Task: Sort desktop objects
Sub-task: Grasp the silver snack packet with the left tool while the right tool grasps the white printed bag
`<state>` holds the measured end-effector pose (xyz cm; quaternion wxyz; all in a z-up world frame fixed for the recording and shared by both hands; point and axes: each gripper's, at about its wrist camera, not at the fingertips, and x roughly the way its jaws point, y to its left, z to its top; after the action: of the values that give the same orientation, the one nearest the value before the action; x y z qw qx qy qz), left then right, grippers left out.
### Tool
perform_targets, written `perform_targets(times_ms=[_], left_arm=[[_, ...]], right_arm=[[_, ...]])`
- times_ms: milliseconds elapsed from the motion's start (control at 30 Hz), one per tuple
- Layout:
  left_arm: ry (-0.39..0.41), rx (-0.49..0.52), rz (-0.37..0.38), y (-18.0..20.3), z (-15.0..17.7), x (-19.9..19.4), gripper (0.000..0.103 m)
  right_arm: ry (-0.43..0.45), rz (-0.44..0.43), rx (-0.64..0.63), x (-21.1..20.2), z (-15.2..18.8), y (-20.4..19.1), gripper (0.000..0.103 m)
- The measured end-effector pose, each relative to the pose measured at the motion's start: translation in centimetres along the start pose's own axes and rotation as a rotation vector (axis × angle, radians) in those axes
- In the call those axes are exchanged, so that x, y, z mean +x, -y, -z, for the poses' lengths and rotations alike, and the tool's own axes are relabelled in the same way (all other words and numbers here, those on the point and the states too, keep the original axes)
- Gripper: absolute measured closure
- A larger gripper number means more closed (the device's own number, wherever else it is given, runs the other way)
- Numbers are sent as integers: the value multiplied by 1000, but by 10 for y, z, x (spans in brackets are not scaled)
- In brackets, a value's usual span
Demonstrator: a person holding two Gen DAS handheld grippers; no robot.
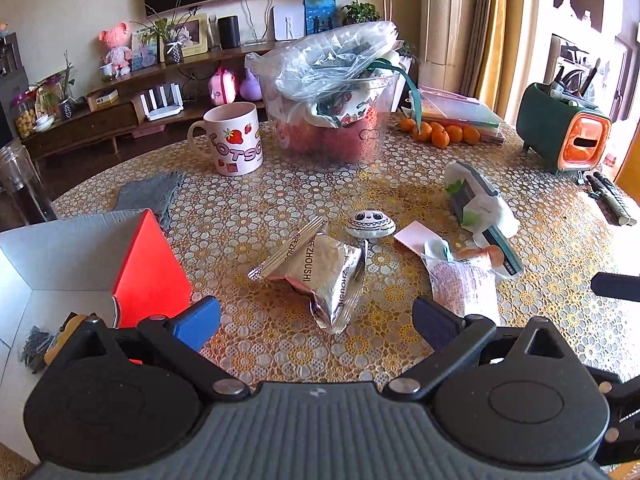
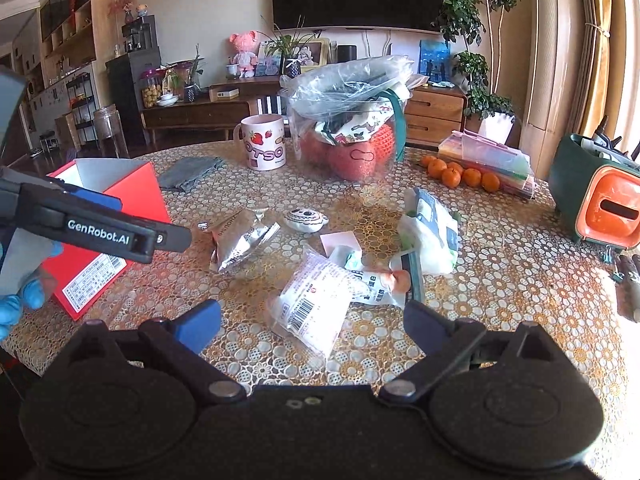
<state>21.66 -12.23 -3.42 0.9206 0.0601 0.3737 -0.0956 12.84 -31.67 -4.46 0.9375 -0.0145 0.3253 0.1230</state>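
A silver foil snack packet lies on the patterned table just ahead of my left gripper, which is open and empty. A painted pebble sits behind it. A clear packet with a barcode lies in front of my right gripper, also open and empty. White wipe packs and a pink card lie to the right. An open red box stands at the left, with small items inside.
At the back stand a pink mug, a clear bucket with a plastic bag, oranges and a green-orange holder. A grey cloth lies behind the box. A gloved hand holds the left tool.
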Motion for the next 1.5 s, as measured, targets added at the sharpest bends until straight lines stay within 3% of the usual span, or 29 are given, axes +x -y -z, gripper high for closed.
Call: perform_targets(times_ms=[367,667,933,1233,1400,1500], left_arm=[[-115,-130,-51,-10,-35,60,1],[-221,-254,-83,-19,-62,108,1],[-288,-387,-95,-30,-56,138,1],[-307,-373,-82,-22,-42,153,2],[-285,-358,-62,-18,-40,152,11],[-268,-359,-43,-16,-39,149,23]], right_arm=[[-23,53,3,44,-1,-3,7],[-40,44,32,64,-4,-5,7],[-76,67,64,82,-3,-2,9],[-129,40,123,102,6,5,14],[-125,31,131,104,5,4,21],[-126,22,159,105,3,4,26]])
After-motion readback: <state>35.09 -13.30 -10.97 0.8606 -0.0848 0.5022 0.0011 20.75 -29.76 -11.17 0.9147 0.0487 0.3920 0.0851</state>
